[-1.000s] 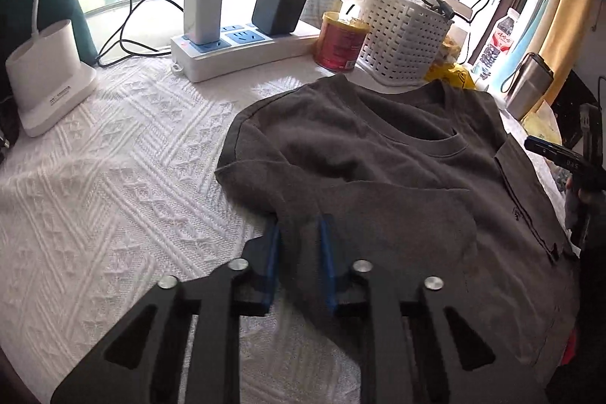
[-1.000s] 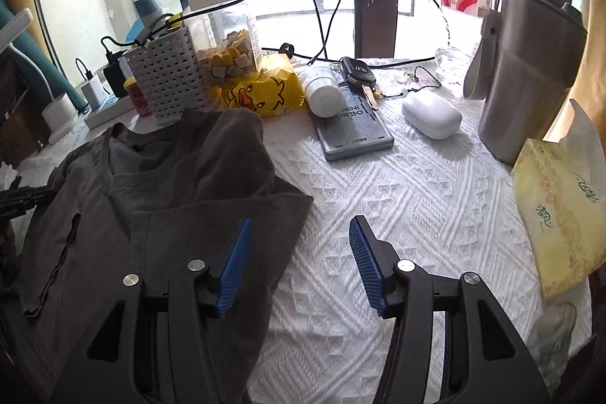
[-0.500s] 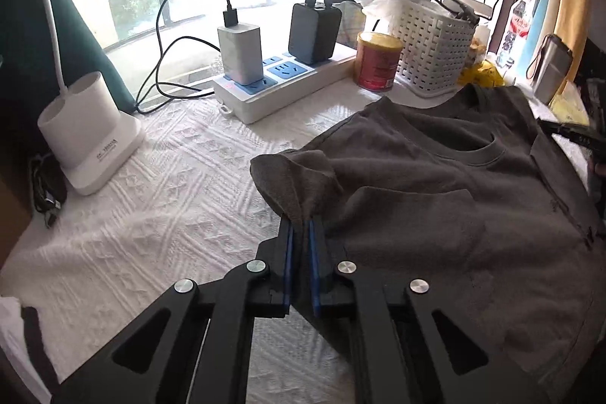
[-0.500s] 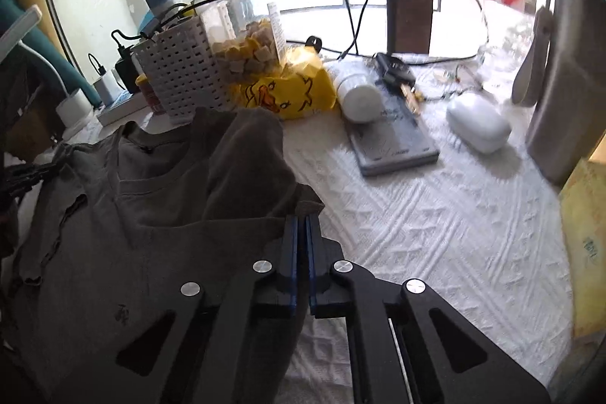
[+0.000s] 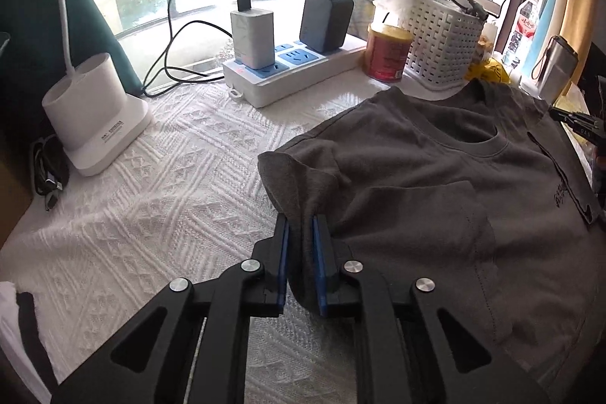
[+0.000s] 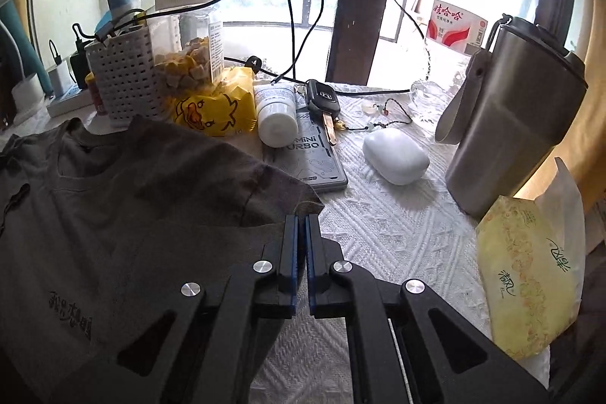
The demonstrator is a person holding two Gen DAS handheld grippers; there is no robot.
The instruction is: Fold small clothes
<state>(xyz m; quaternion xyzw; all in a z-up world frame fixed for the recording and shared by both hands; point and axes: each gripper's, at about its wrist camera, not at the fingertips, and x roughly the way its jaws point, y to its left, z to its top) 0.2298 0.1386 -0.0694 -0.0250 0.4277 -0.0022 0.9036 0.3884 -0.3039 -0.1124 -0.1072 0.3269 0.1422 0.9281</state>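
We see a dark grey cotton T-shirt (image 5: 435, 184) spread on the bench's white textured cloth (image 5: 159, 176), collar towards the far window. Our left tool (image 5: 301, 248) pinches the bunched left sleeve; its jaws have just eased apart slightly, fabric still between the blue pads. Our right tool (image 6: 302, 245) is clamped tight on the right sleeve's edge, near the grey power bank (image 6: 322, 161) and steel tumbler (image 6: 507, 123).

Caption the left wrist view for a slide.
Left tool pinches a sleeve of the grey T-shirt spread on the white tablecloth.
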